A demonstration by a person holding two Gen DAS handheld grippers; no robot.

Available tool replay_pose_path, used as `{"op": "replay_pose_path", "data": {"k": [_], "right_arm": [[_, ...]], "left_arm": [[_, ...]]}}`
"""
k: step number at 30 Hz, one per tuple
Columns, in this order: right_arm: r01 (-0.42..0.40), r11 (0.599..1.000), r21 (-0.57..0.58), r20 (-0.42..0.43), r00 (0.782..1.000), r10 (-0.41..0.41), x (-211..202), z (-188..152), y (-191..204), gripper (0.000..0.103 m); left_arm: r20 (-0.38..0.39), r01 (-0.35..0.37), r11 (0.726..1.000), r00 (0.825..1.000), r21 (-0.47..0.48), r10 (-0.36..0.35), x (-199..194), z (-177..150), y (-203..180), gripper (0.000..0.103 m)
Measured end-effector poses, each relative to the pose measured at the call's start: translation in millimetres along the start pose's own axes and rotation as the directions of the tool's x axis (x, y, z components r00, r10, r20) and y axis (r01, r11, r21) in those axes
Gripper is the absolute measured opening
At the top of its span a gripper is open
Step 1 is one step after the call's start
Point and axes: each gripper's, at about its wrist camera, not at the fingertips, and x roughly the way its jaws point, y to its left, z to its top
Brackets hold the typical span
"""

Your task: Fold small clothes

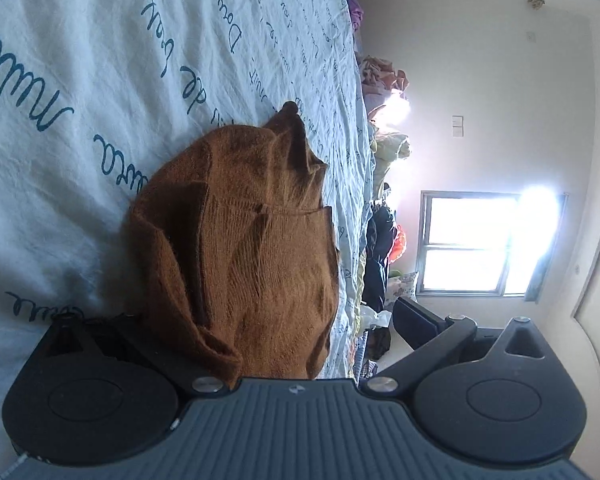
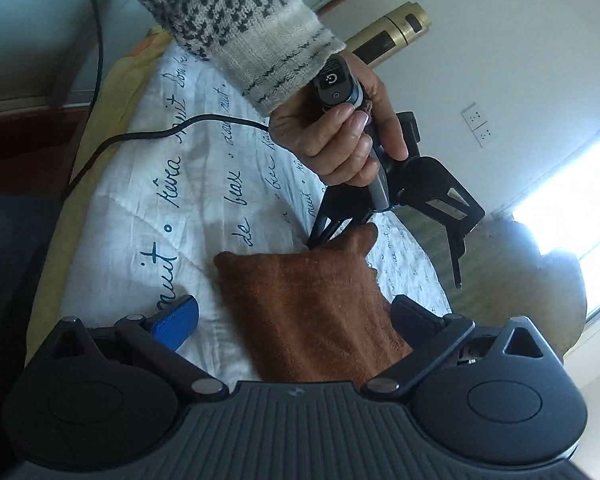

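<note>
Left hand-held gripper first: jaws spread wide, nothing pinched. Its right finger pad is dark and stands clear of the cloth, w/ a strip of bed sheet showing between. The other finger is buried under fabric, can't see its tip.

Brown knit garment fills the gap between the jaws. It's bunched up w/ thick folds and runs from the gripper body fwd to a pointed corner at the far end. It lies on the pale sheet w/ blue script printed across it. Beyond the garment, off the gripper's right side, sit a heap of mixed clothes and a bright window.

Over to the right hand-held gripper: also wide apart, gripping nothing. Blue left pad sits on bare sheet, apart from the garment. The right pad is touching the cloth's edge or just beside it, hard to call. From this side the garment looks flatter, a rough rectangle running from the gripper body fwd, lying between the fingers.

Straight ahead, at the garment's far corner, the person's left hand is wrapped round the other gripper's handle, speckled knit sleeve above it. That gripper's fingers touch the raised corner of the cloth. Black cable trails across the sheet, ahead & left of the right gripper. Gold cylinder sits past the hand, by the wall.
</note>
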Motion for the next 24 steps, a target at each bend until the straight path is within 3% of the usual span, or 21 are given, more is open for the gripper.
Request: {"op": "replay_pose_path", "data": {"k": [2, 4, 5, 6, 7, 8, 9, 12, 17, 19, 21, 24], "right_arm": [[-0.014, 1.000, 0.023, -0.032, 0.999, 0.015, 9.9, 3.6, -7.3, 0.096], [-0.024, 0.999, 0.049, -0.085, 0.996, 0.028, 23.3, 5.7, -14.2, 0.057], [-0.038, 0.996, 0.076, -0.111, 0.993, 0.047, 29.7, 4.5, -17.5, 0.023], [-0.059, 0.993, 0.103, -0.115, 0.991, 0.071, 33.3, 2.5, -21.3, 0.011], [-0.060, 0.991, 0.116, -0.114, 0.991, 0.074, 36.3, 1.9, -22.8, 0.011], [-0.055, 0.990, 0.128, -0.112, 0.991, 0.069, 36.6, 1.1, -24.2, 0.010], [-0.057, 0.987, 0.149, -0.107, 0.991, 0.074, 36.4, 0.6, -25.9, 0.009], [-0.068, 0.980, 0.189, -0.098, 0.991, 0.087, 35.4, -1.6, -31.4, 0.007], [-0.095, 0.945, 0.313, -0.064, 0.991, 0.121, 33.6, -7.6, -50.2, 0.006], [-0.120, 0.907, 0.403, -0.046, 0.988, 0.151, 33.7, -11.3, -65.5, 0.006], [-0.139, 0.841, 0.522, -0.011, 0.985, 0.169, 30.4, -17.7, -86.2, 0.006], [-0.117, 0.777, 0.619, 0.015, 0.990, 0.137, 23.0, -31.1, -111.6, 0.006]], "left_arm": [[0.008, 0.005, 1.000, 1.000, 0.007, -0.005, -0.5, 1.0, -0.4, 0.100], [0.018, -0.003, 1.000, 1.000, 0.005, 0.003, -2.7, 1.4, 0.8, 0.094], [0.027, -0.008, 1.000, 1.000, 0.009, 0.008, -2.8, 1.0, 0.6, 0.086], [0.036, -0.022, 1.000, 0.999, 0.021, 0.022, -3.4, 0.0, -0.4, 0.079], [0.047, -0.051, 0.998, 0.998, 0.033, 0.049, -5.0, -1.6, -1.3, 0.054], [0.053, -0.084, 0.996, 0.995, 0.042, 0.081, -6.5, -3.0, -0.9, 0.016], [0.060, -0.091, 0.995, 0.994, 0.039, 0.088, -6.4, -4.5, 1.5, 0.006], [0.109, -0.095, 0.995, 0.990, 0.030, 0.091, -9.5, -11.3, 13.7, 0.009], [0.201, -0.018, 1.000, 0.979, -0.024, 0.022, -25.1, -20.3, 22.9, 0.008], [0.222, 0.003, 1.000, 0.975, -0.027, 0.003, -27.4, -21.6, 13.9, 0.008], [0.234, 0.020, 0.999, 0.972, -0.027, -0.013, -25.0, -20.1, -0.5, 0.008], [0.227, 0.015, 1.000, 0.974, 0.004, -0.016, -8.2, -11.9, -33.5, 0.008]]}}
